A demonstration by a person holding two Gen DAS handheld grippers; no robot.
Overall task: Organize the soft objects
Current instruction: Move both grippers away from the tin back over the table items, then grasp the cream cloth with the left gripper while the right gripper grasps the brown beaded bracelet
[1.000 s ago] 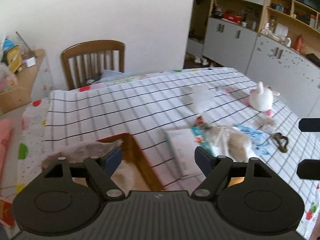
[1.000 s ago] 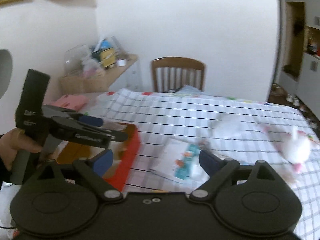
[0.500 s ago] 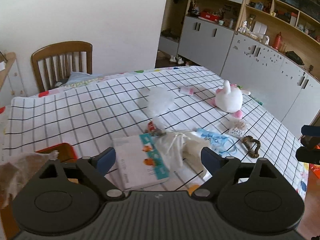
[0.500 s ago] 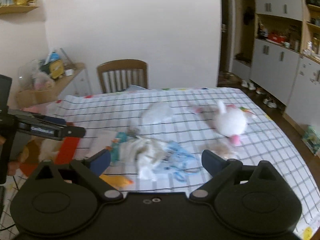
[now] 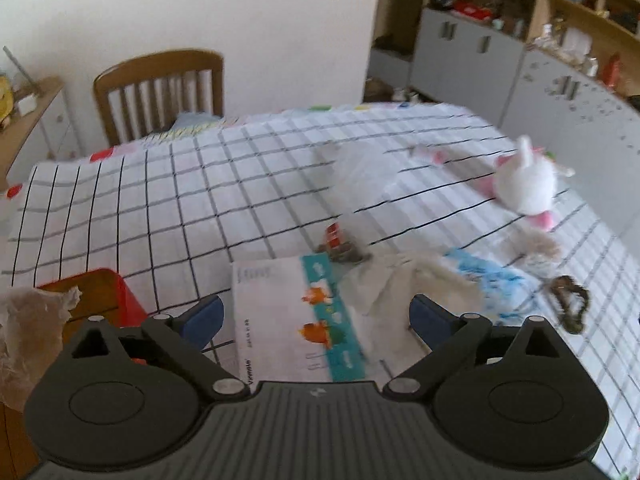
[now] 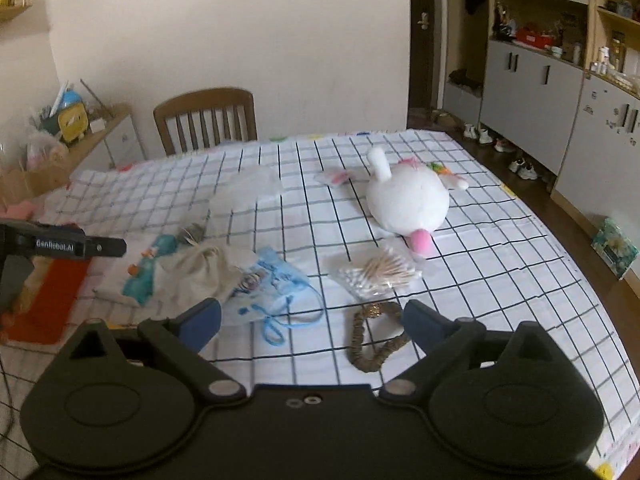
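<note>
Now your left gripper (image 5: 316, 320) has just been opening and gapes wide, empty, above the white booklet (image 5: 280, 312). Your right gripper (image 6: 310, 318) gapes wide too, empty, over the brown scrunchie (image 6: 374, 340). Farther off on the checked tablecloth (image 6: 500, 264) lies the white plush toy (image 6: 406, 200).

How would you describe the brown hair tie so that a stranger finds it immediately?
Start at the checked tablecloth and find the white plush toy. Nearer the camera, past the bag of cotton swabs, lies the hair tie: the only brown, crinkled fabric loop, lying flat.
</note>
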